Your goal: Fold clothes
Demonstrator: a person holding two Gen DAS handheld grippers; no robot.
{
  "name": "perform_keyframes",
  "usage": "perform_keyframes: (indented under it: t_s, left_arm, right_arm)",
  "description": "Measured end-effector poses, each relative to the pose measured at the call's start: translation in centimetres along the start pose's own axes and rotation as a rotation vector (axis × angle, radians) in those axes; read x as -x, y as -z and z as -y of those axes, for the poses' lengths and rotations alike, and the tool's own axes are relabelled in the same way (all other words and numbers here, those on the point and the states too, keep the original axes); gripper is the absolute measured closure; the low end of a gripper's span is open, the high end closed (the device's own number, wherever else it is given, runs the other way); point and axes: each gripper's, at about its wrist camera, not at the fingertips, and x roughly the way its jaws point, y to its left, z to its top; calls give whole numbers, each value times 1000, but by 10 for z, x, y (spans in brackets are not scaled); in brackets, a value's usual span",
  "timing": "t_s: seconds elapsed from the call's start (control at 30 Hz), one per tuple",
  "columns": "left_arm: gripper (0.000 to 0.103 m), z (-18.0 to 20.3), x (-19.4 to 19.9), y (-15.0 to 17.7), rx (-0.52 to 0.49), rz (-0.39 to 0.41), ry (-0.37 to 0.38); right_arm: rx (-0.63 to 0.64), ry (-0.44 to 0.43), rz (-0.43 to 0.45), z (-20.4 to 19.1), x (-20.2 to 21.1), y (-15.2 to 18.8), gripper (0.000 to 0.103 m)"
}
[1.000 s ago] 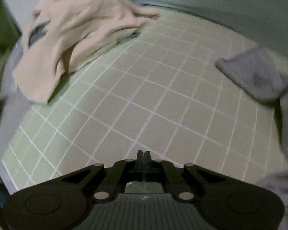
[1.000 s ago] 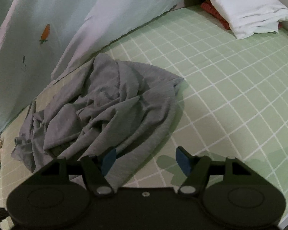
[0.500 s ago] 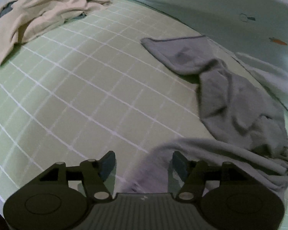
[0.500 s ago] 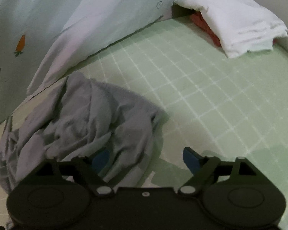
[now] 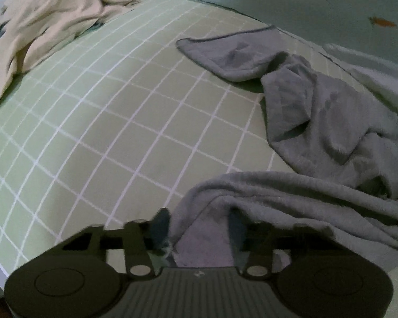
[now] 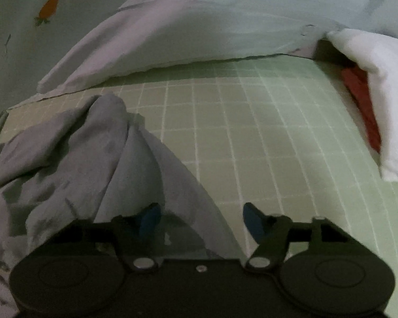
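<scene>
Grey garment [image 5: 318, 122] crumpled on green checked bed sheet [image 5: 119, 122] | left gripper [image 5: 199, 228] spread, fabric between jaws | right gripper [image 6: 200, 218] spread over garment's edge

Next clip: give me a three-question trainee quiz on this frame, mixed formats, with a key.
1. True or false: the left gripper is shut on the grey garment.
2. What lies between the right gripper's open jaws? A) beige garment B) grey garment edge C) nothing
3. Fill in: the folded white cloth rests on a ___ item.

Key: 1 false, its jaws are open around a fold; 2 B; 3 red.
</scene>
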Motion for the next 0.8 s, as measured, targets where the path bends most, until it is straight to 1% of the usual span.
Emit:
perform_keyframes:
  t_s: [0.03,0.07,0.1,0.13,0.2,0.23,0.3,0.37,0.43,0.5,0.67,0.7,0.73,0.8]
  left_arm:
    - [69,2,-1,-2,-14,-2,0]
    - [72,5,-2,-3,-25,-5,-2]
    - [76,7,-3,-5,-33,-7,-7]
    - [83,9,-4,-7,-39,-9,-8]
    - [91,10,-5,-11,-37,-12,-3]
    - [94,11,-7,-12,-35,-12,-2]
    - [96,13,-8,-15,-29,-9,-3]
    - [98,16,-7,-17,-25,2,-9]
    - [98,19,-5,-18,-30,18,-6]
    - [98,22,-1,-19,-34,38,1]
    - [99,29,6,-18,-57,77,-20]
    - [99,27,6,-19,-55,81,-26]
    - [99,22,7,-21,-49,85,-37]
    - [99,4,12,-34,-22,116,-84]
  right_arm:
    - [9,-14,0,-2,-2,-2,60]
    - [18,-30,1,-3,-3,-4,65]
    - [28,-45,2,-5,-4,-5,75]
    - [45,-53,1,-8,-4,-6,84]
    - [93,-65,1,-15,-4,-5,101]
    - [109,-59,6,-18,-2,-4,101]
    - [132,-22,39,-18,5,-1,101]
    - [115,62,96,-10,20,-1,101]
    - [57,134,157,7,44,-2,101]
    - [11,233,219,25,74,2,101]
    - [-55,502,245,55,131,39,101]
    - [-76,517,220,60,135,48,101]
    - [-98,509,178,65,136,61,101]
    - [-101,443,113,64,133,84,101]
